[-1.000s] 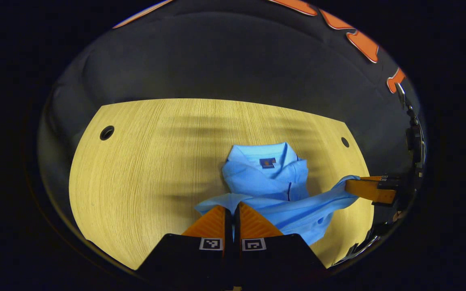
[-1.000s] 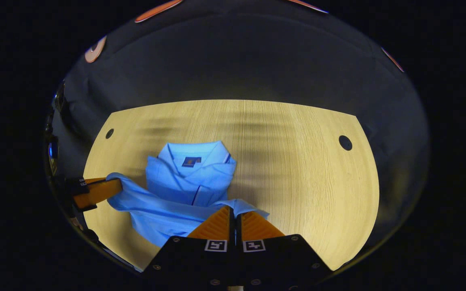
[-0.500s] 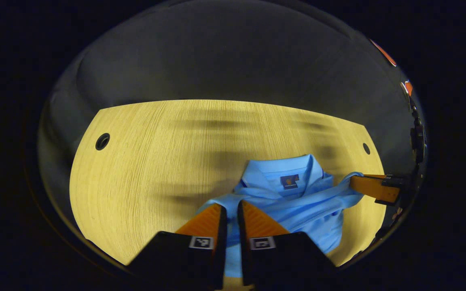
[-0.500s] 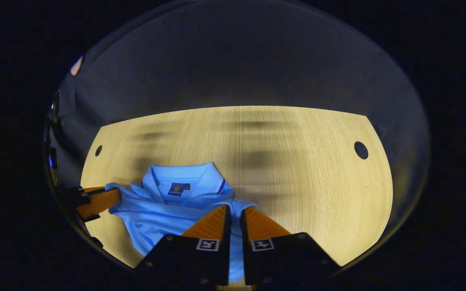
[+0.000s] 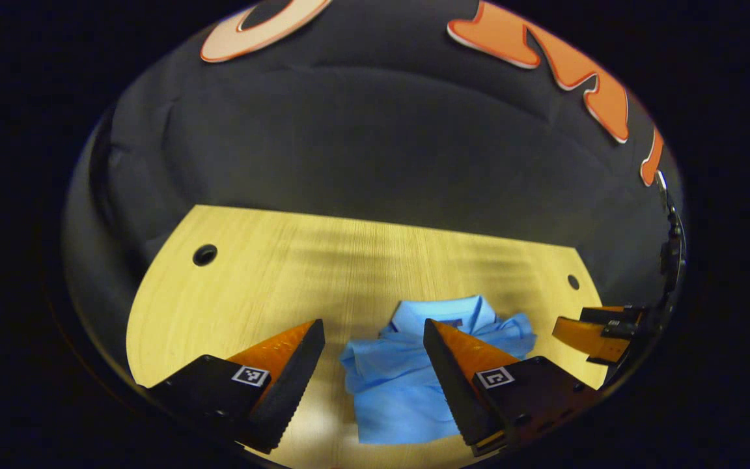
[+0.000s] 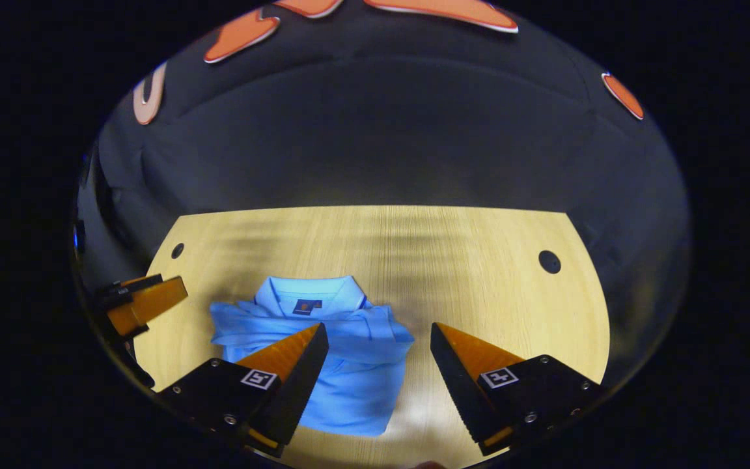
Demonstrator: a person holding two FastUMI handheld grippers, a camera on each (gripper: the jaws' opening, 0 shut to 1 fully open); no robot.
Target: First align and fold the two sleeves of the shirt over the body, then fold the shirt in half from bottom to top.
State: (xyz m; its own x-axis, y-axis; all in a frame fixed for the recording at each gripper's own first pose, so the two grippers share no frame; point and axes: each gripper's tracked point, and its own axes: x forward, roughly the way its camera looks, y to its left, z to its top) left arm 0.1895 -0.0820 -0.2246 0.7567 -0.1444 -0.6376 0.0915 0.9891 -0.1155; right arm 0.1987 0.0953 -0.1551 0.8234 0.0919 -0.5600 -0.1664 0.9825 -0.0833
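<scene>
Light wood table w/ dark booth cloth behind; round holes near both far corners. Blue shirt lies folded on tabletop, collar toward far edge, top layer rumpled, a bunched fold across the chest. Left gripper: jaws spread wide, holding nothing, shirt seen between its fingers. Right gripper: jaws also wide apart, nothing held, poised above shirt's right part. In the right gripper view, left gripper sits off the shirt's left side, apart from fabric.

Soft cloth shirt, wood-grain table
</scene>
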